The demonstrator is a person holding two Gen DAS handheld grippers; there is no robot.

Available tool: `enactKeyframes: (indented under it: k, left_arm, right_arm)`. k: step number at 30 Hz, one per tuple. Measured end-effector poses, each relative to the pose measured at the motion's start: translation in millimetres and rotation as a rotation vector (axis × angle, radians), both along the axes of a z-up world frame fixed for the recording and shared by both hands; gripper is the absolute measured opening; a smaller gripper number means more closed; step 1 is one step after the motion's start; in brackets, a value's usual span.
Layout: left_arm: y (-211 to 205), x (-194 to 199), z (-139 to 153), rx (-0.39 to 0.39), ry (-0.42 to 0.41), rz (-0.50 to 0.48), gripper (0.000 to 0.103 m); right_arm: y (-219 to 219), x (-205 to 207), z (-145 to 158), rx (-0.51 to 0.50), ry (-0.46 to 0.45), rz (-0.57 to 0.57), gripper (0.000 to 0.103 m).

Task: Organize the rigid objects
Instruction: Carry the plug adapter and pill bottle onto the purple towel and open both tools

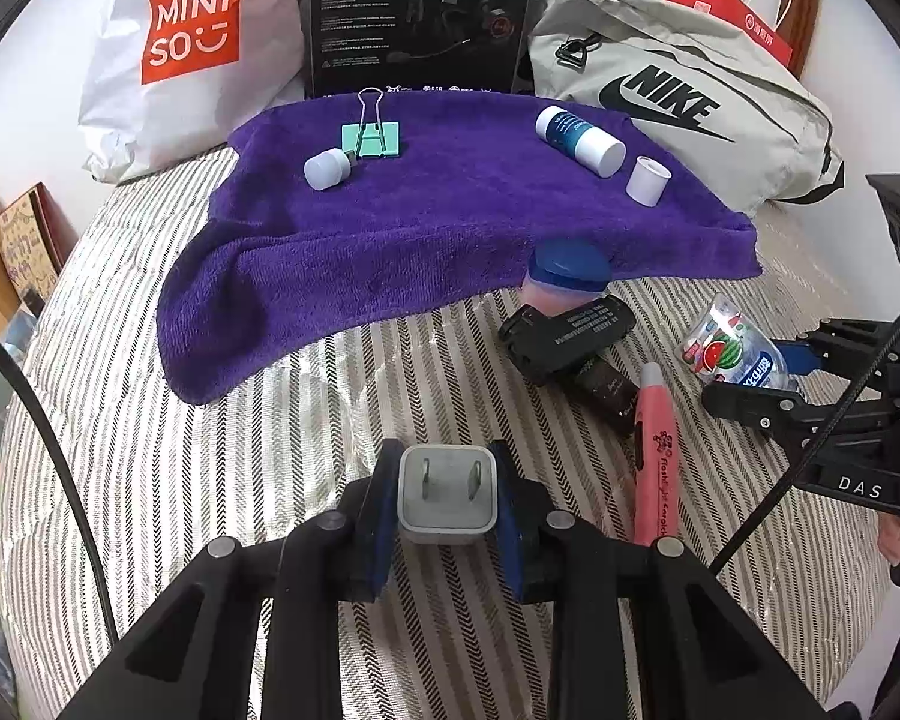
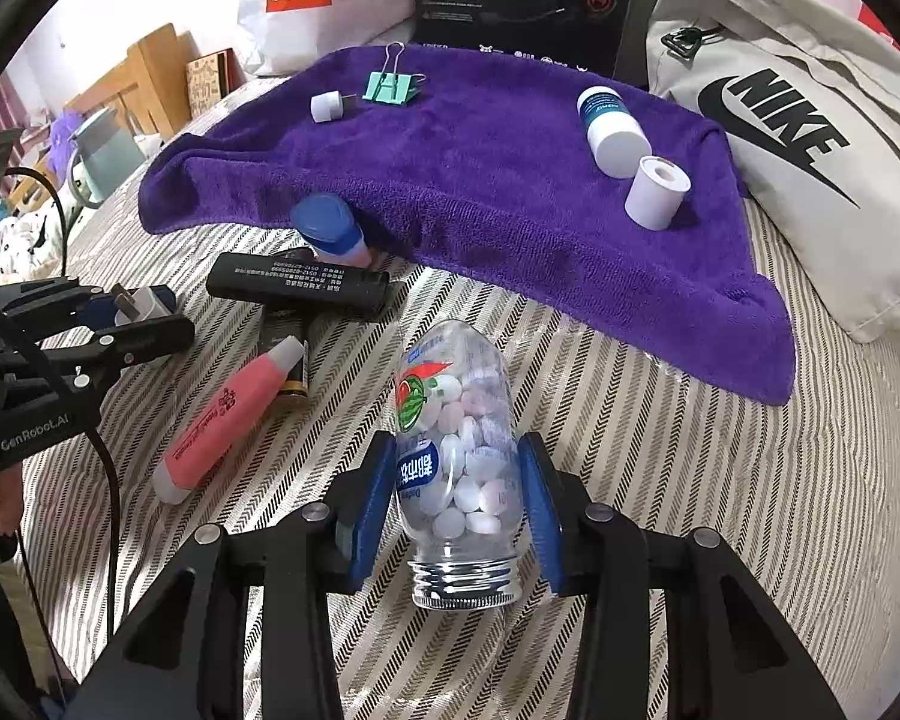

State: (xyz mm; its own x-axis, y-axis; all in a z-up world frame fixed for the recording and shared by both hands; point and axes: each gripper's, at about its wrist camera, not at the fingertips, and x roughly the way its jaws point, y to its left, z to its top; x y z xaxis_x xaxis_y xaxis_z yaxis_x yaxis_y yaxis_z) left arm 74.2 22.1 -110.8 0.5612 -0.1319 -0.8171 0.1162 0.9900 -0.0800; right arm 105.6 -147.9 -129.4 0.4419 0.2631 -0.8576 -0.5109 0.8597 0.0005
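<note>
Left gripper [image 1: 448, 495] was clamped on a white two-prong plug adapter [image 1: 448, 493], prongs facing the camera, blue pads pressed against both of its sides, above the striped bedcover [image 1: 270, 420]. Right gripper [image 2: 457, 492] enclosed a clear candy bottle [image 2: 459, 462] filled with white and pastel tablets; the threaded, capless neck pointed toward the camera, and the blue pads sat at the bottle's flanks, the left pad touching, contact on the right side not clearly discernible. Ahead and to the left of the right gripper lay a pink flashlight pen [image 2: 228, 420], a black rectangular device [image 2: 297, 287], and a blue-capped bottle [image 2: 330, 228] at the edge of the purple towel [image 2: 480, 192]. Farther ahead, on the towel, rested a mint binder clip [image 2: 390, 87], a small white plug [image 2: 328, 106], a white-and-blue bottle [image 2: 609, 126] on its side, and, just beside it, an upright white cap [image 2: 656, 192]. Beyond the towel stood a Miniso bag [image 1: 192, 30], a black box [image 1: 420, 12], and a Nike bag [image 1: 678, 102].
</note>
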Motion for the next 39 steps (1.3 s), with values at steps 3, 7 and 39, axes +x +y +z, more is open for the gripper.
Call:
enactKeyframes:
  k: [3, 7, 39]
  left_arm:
    - [6, -1, 2, -0.012, 0.009, 0.011, 0.026]
    - [15, -5, 12, -0.016, -0.006, 0.030, 0.026]
    - [31, 59, 70, 0.014, -0.085, 0.036, 0.026]
  right_arm:
    - [-7, 1, 4, 0.034, 0.019, -0.003, 0.041]
    - [-18, -3, 12, 0.057, 0.017, -0.015, 0.041]
    - [-38, 86, 72, 0.118, -0.043, -0.029, 0.041]
